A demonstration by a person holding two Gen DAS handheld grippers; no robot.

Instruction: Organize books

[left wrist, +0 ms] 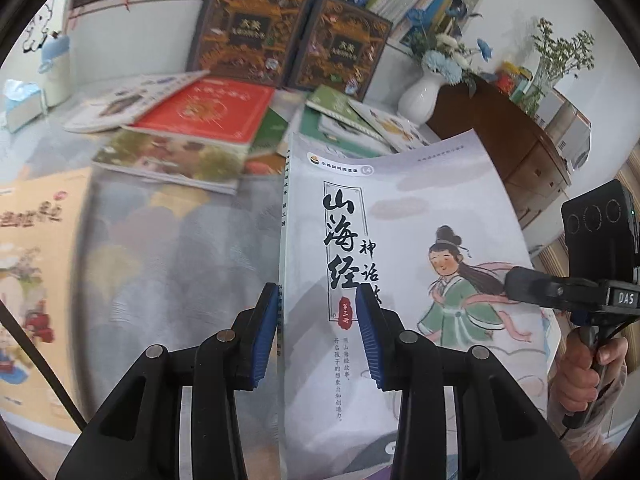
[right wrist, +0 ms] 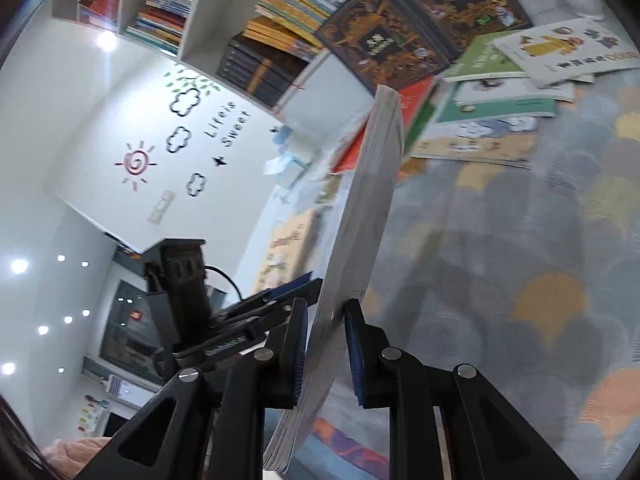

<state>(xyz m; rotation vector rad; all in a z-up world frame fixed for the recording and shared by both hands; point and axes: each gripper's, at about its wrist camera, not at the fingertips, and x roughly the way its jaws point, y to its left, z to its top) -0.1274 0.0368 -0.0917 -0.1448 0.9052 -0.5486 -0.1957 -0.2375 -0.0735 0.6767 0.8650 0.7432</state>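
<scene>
I have both tools on one book, the pale paperback (left wrist: 400, 240) with black brush lettering and a figure in a green robe on its cover. In the left wrist view it fills the centre and lower right of the frame, lifted off the patterned carpet (left wrist: 180, 248). My left tool (left wrist: 318, 332) sits at the lower centre, its blue pads (left wrist: 266, 336) closed narrow around the book's spine edge. At the right edge of that frame my right tool (left wrist: 516, 286) reaches in sideways and pinches the cover's far edge, with the hand (left wrist: 580, 376) gripping its handle just below.

In the right wrist view the same book (right wrist: 360, 240) runs edge-on up the centre of the frame, and my right tool (right wrist: 326, 344) clamps its lower part between narrow blue pads (right wrist: 354, 356). The left tool (right wrist: 292, 292) shows at lower left, touching the book's other face.

Loose books lie scattered on the carpet across the upper part of the left view, among them a red book (left wrist: 212, 108). Behind them two dark ornate books (left wrist: 288, 36) stand leaning against the bookshelf (right wrist: 200, 4). A white vase (left wrist: 420, 96) with blue flowers stands at upper right.
</scene>
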